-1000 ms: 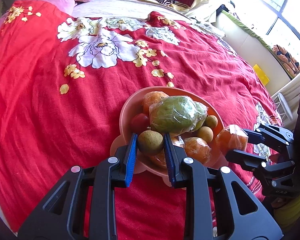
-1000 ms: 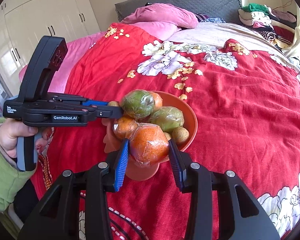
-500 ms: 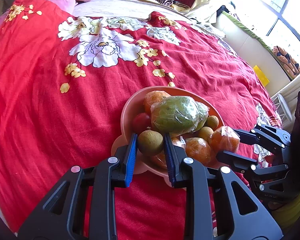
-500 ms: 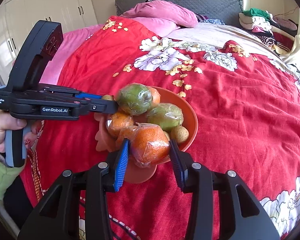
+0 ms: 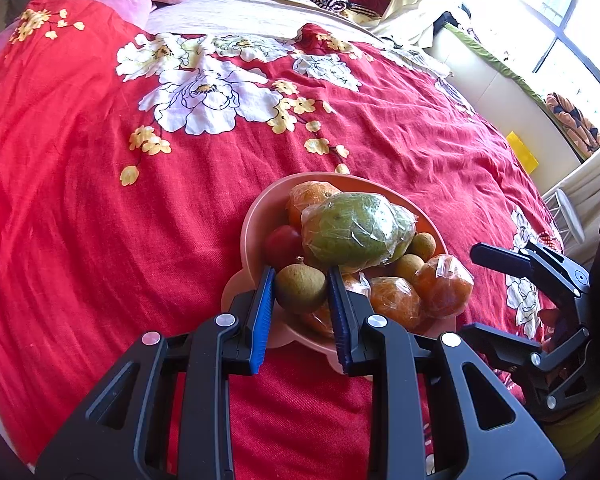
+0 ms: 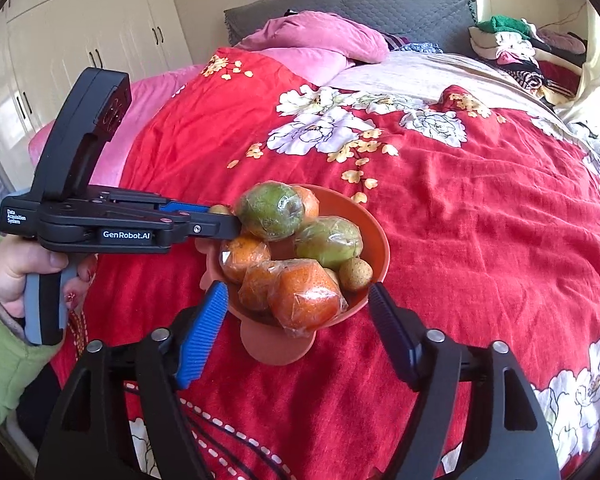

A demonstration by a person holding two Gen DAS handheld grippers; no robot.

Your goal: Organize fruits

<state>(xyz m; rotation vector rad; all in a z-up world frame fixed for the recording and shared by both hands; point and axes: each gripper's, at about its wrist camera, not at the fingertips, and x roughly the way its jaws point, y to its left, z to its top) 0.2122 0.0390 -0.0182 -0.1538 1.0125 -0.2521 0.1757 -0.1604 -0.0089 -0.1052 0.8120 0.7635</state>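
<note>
An orange footed bowl [image 5: 256, 216] [image 6: 374, 236] on the red bedspread holds wrapped oranges, wrapped green fruits and small brown fruits. My left gripper [image 5: 301, 286] is shut on a small brown-green fruit [image 5: 300, 288] at the bowl's near rim. My right gripper [image 6: 298, 300] is open, its jaws wide on either side of a wrapped orange [image 6: 306, 298] that rests on the pile at the bowl's near edge. The right gripper also shows in the left wrist view [image 5: 500, 292], open beside that orange [image 5: 444, 286].
The red floral bedspread [image 5: 100, 200] stretches around the bowl. Pink pillows [image 6: 320, 38] and folded clothes [image 6: 520, 46] lie at the bed's far end. A window and a low ledge [image 5: 500, 80] are to the right.
My right gripper has opened and let go of the wrapped orange, which now rests on the pile in the bowl. My left gripper still holds the small fruit in place.
</note>
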